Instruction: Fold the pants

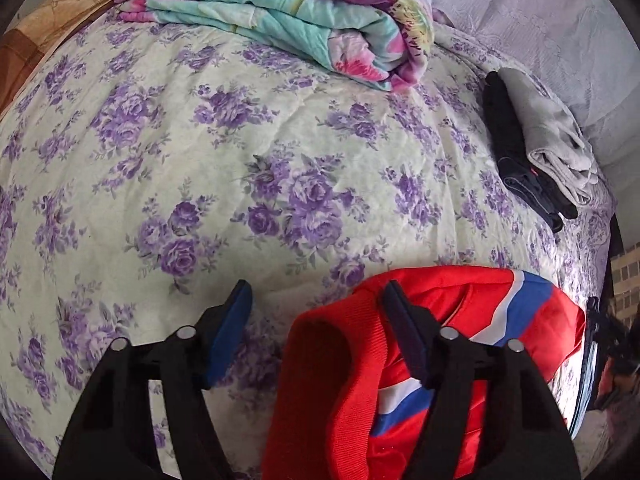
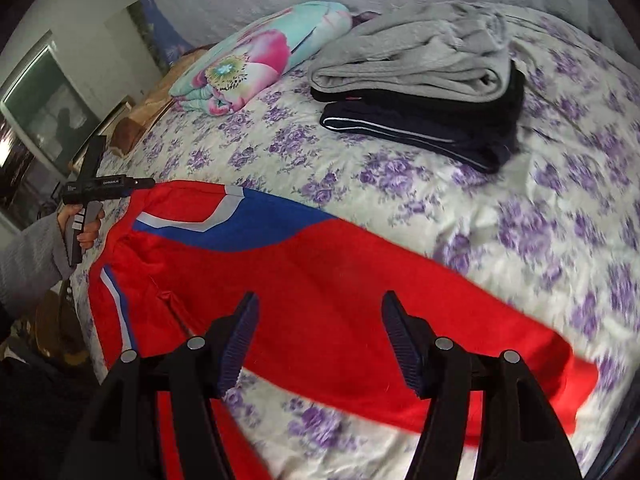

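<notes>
Red pants (image 2: pixel 360 280) with blue and white side stripes lie across the flowered bed sheet (image 2: pixel 500 208). In the left wrist view their ribbed red waistband (image 1: pixel 320 380) rises between the fingers of my left gripper (image 1: pixel 318 332). The waistband is close to the right finger, and bare sheet shows beside the left pad, so this gripper stands open. My right gripper (image 2: pixel 320 340) hovers open over the middle of the pants leg, with nothing pinched. At the far left of the right wrist view a hand (image 2: pixel 82 232) in a grey sleeve holds the other tool's handle by the pants' top end.
A folded floral quilt (image 1: pixel 280 20) lies at the back of the bed. A stack of folded grey and dark clothes (image 2: pixel 420 80) sits beyond the pants. The bed's edge (image 1: pixel 600 240) drops off at the right. A dark screen (image 2: pixel 40 108) stands by the wall.
</notes>
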{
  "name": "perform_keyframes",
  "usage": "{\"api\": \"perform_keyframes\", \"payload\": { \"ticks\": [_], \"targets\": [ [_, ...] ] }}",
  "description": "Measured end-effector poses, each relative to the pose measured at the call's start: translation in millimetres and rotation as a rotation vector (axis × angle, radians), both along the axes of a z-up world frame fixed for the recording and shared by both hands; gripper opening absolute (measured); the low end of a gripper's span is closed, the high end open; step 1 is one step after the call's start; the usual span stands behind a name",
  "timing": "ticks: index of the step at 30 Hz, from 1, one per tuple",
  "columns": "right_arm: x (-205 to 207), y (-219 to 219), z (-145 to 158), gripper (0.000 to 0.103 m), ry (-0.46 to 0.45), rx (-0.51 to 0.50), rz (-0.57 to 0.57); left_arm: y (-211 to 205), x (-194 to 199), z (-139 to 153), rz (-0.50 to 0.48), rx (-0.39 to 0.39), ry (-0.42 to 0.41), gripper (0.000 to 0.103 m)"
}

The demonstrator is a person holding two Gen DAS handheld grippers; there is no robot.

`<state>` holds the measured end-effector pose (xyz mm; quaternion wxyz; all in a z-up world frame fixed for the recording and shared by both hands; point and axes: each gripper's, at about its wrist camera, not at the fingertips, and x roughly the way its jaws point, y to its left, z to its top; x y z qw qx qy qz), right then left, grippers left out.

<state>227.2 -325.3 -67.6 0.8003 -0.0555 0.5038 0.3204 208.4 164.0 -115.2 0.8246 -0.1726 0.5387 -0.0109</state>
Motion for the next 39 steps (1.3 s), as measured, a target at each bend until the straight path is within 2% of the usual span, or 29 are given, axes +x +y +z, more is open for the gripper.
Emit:
{"api": "perform_keyframes", "payload": {
  "ticks": [2, 3, 7, 10, 13, 17, 22, 23, 24, 25, 26, 27, 34, 39],
  "targets": [
    [20.5, 5.1, -10.3, 0.064, 0.012, -0.015, 0.044, -6.9, 1.8, 0.4, -0.047, 0.028, -0.003, 0.051],
    [26.3, 6.7, -14.1, 0.064, 0.018, -0.018, 0.058, -9.7, 2.7, 0.8, -0.074, 0.027, -0.008, 0.043],
    [47.5, 14.9, -26.9, 0.064, 0.044, -0.017, 0.119, -13.7, 3.2, 4.5, -0.169, 0.048, -0.013, 0.035],
    [62.0, 22.7, -35.6, 0.064, 0.067, -0.039, 0.173, -7.9, 2.0, 8.4, -0.198, 0.015, -0.007, 0.024],
    [73.9, 32.1, -42.3, 0.062, 0.087, -0.060, 0.233, -5.0, 0.9, 12.3, -0.204, -0.013, -0.007, 0.018],
    [83.9, 43.5, -49.8, 0.051, 0.131, -0.061, 0.324, -3.0, 2.7, 13.3, -0.199, -0.034, 0.002, 0.017],
    [90.7, 51.5, -64.1, 0.047, 0.165, -0.078, 0.377, -0.6, 6.3, 7.7, -0.182, -0.041, 0.025, 0.017],
    [91.1, 52.2, -65.5, 0.042, 0.171, -0.074, 0.379, -0.8, 7.0, 7.2, -0.180, -0.041, 0.028, 0.017],
    [90.5, 52.6, -65.8, 0.032, 0.175, -0.067, 0.381, -0.9, 7.8, 7.1, -0.178, -0.042, 0.030, 0.017],
    [88.2, 54.3, -64.6, 0.026, 0.177, -0.064, 0.389, -1.1, 7.4, 7.4, -0.178, -0.041, 0.031, 0.017],
    [83.6, 56.8, -61.5, 0.014, 0.170, -0.066, 0.401, -1.6, 7.4, 8.4, -0.180, -0.038, 0.030, 0.017],
    [77.9, 59.1, -57.0, 0.009, 0.150, -0.077, 0.408, -2.0, 7.0, 9.3, -0.184, -0.034, 0.026, 0.017],
    [33.9, 53.7, -4.5, 0.007, 0.017, -0.066, 0.324, -3.1, -6.1, 37.2, -0.211, -0.031, -0.049, 0.014],
    [-25.3, 52.6, 35.9, 0.007, -0.086, -0.078, 0.308, -2.5, -30.5, 66.0, -0.240, -0.037, -0.132, 0.013]
  ]
}}
